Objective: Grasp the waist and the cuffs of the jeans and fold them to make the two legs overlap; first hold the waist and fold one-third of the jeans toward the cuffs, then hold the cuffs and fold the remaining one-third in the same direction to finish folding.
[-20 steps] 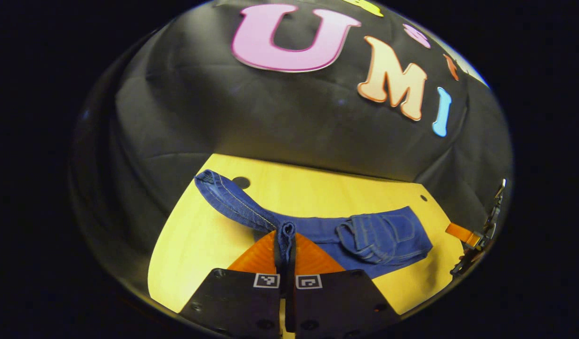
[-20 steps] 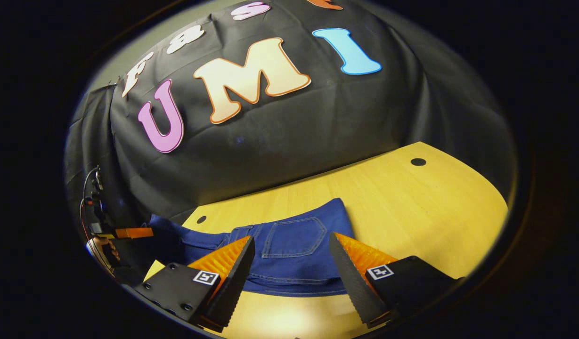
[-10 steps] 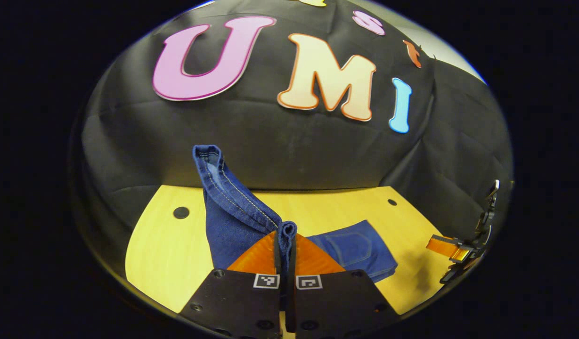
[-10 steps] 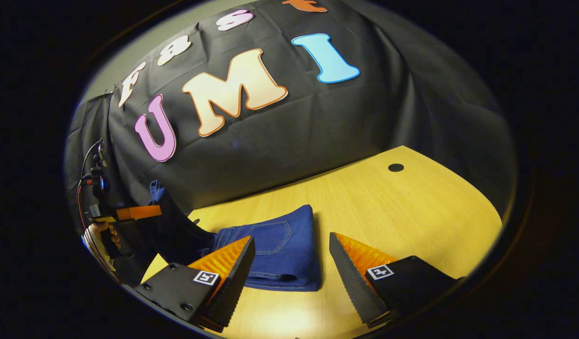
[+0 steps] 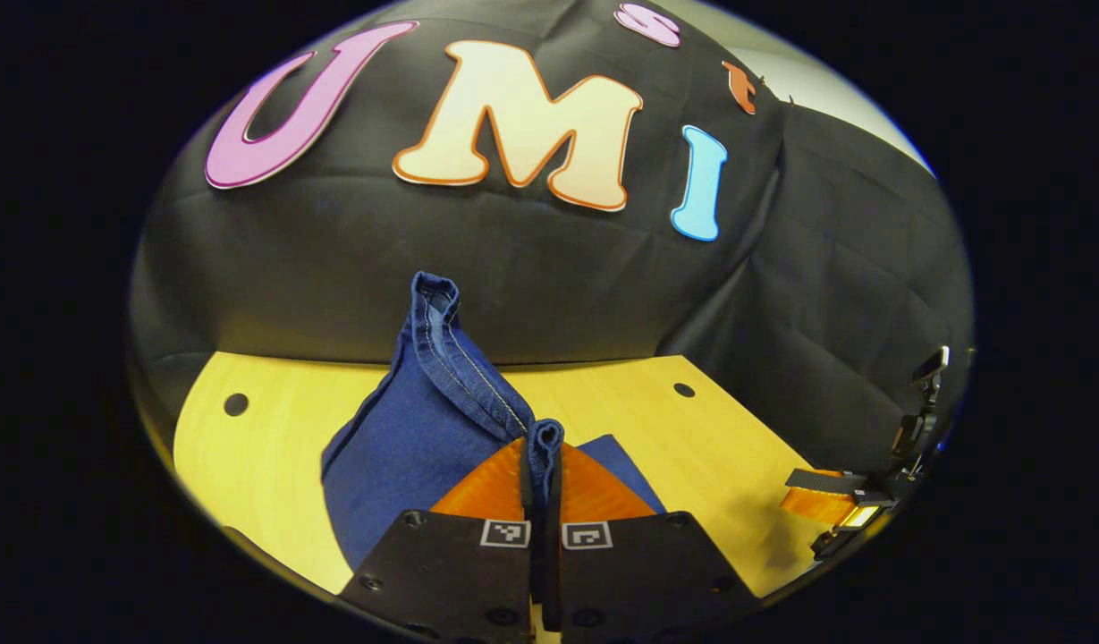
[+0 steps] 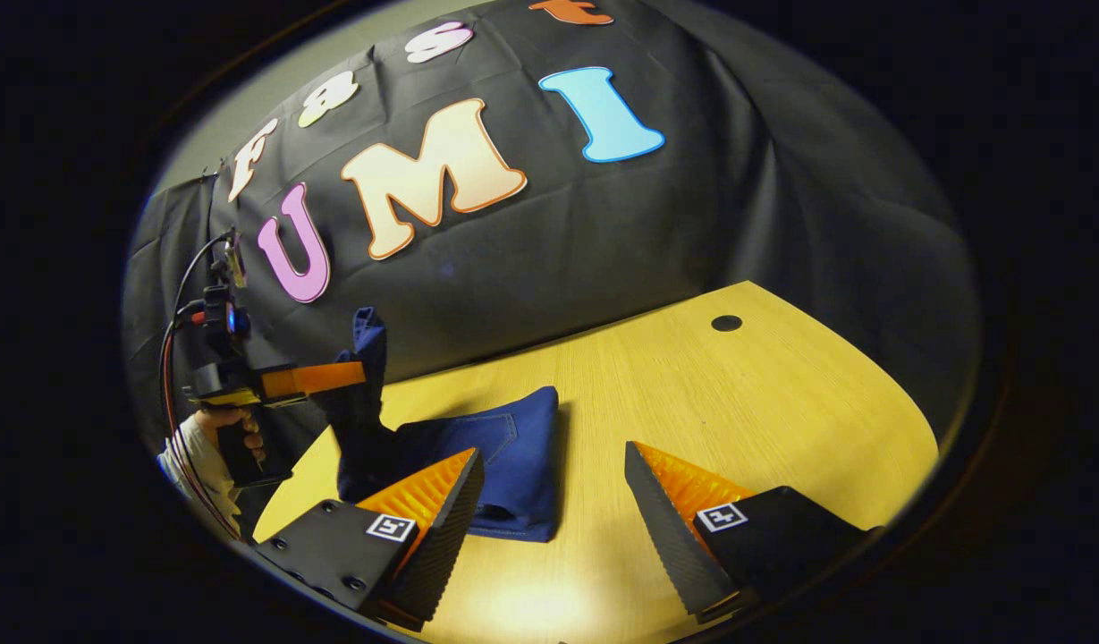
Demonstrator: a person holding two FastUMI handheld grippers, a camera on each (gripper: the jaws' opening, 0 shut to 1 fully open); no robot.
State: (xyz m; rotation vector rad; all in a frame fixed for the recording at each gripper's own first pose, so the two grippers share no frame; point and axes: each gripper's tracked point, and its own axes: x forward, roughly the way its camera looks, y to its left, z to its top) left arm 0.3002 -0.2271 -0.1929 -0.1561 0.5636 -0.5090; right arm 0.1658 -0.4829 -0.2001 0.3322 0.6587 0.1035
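Note:
The blue jeans (image 5: 406, 447) lie partly folded on the yellow wooden table (image 5: 263, 447). My left gripper (image 5: 542, 447) is shut on the cuff end, and the hem stands up above it in the left gripper view. In the right gripper view the folded waist part of the jeans (image 6: 513, 447) rests flat on the table (image 6: 737, 411), while the left gripper (image 6: 334, 380), held by a hand (image 6: 232, 420), lifts the cuff end above it. My right gripper (image 6: 553, 501) stands open just in front of the folded part, with nothing between its fingers.
Black cloth (image 6: 603, 233) hangs behind the table. Small dark holes mark the table top (image 5: 236, 404) (image 6: 726, 323). The right gripper (image 5: 835, 501) shows at the far right edge of the left gripper view. Bare wood stretches right of the jeans.
My left gripper has lifted the cuff end off the table and carried it over toward the folded waist part. The right gripper has drawn back a little and stays open.

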